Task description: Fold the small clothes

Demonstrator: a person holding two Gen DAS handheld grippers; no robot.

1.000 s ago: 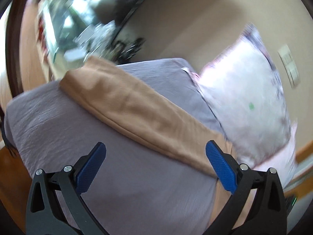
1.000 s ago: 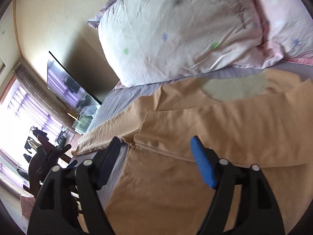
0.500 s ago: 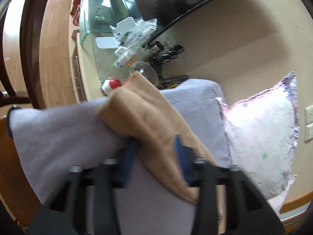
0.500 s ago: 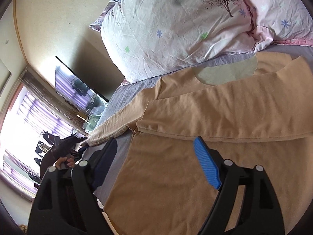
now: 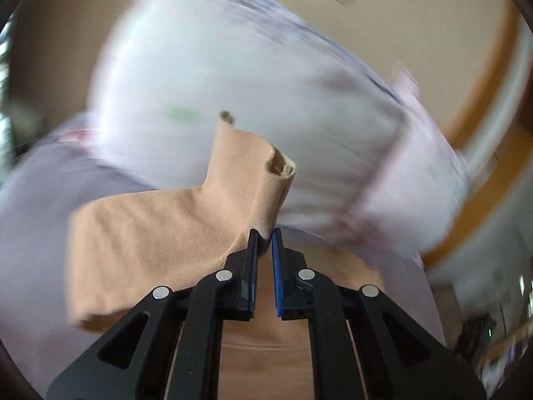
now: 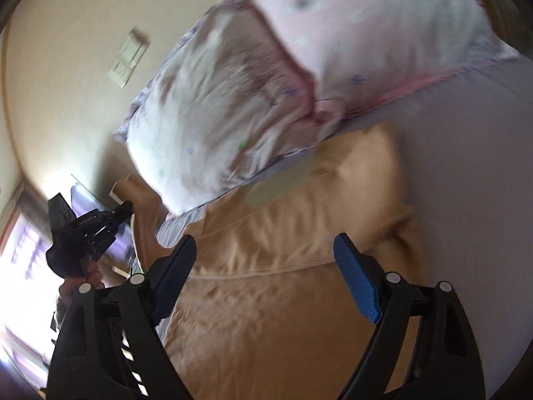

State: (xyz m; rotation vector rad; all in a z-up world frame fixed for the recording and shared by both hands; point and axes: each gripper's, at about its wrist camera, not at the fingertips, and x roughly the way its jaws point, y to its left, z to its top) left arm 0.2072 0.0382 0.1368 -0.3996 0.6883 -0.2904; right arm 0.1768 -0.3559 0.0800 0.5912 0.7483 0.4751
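A tan long-sleeved shirt point(image 6: 283, 260) lies spread on the grey bed sheet point(image 6: 473, 153). My left gripper point(image 5: 264, 238) is shut on the end of the shirt's sleeve point(image 5: 160, 233) and holds it lifted above the bed; the cuff sticks up past the fingertips. The left gripper point(image 6: 125, 208) also shows in the right wrist view at the left, with the sleeve point(image 6: 145, 226) hanging from it. My right gripper point(image 6: 266, 256) is open and empty, hovering over the shirt's body.
Two pale floral pillows point(image 6: 240, 106) lie at the head of the bed, just beyond the shirt's collar. A beige wall with a socket plate point(image 6: 128, 56) is behind them. A bright window point(image 6: 20, 266) is at the far left.
My left gripper has shut on the sleeve end and swung it up and toward the pillows. My right gripper stayed open and shifted over the shirt.
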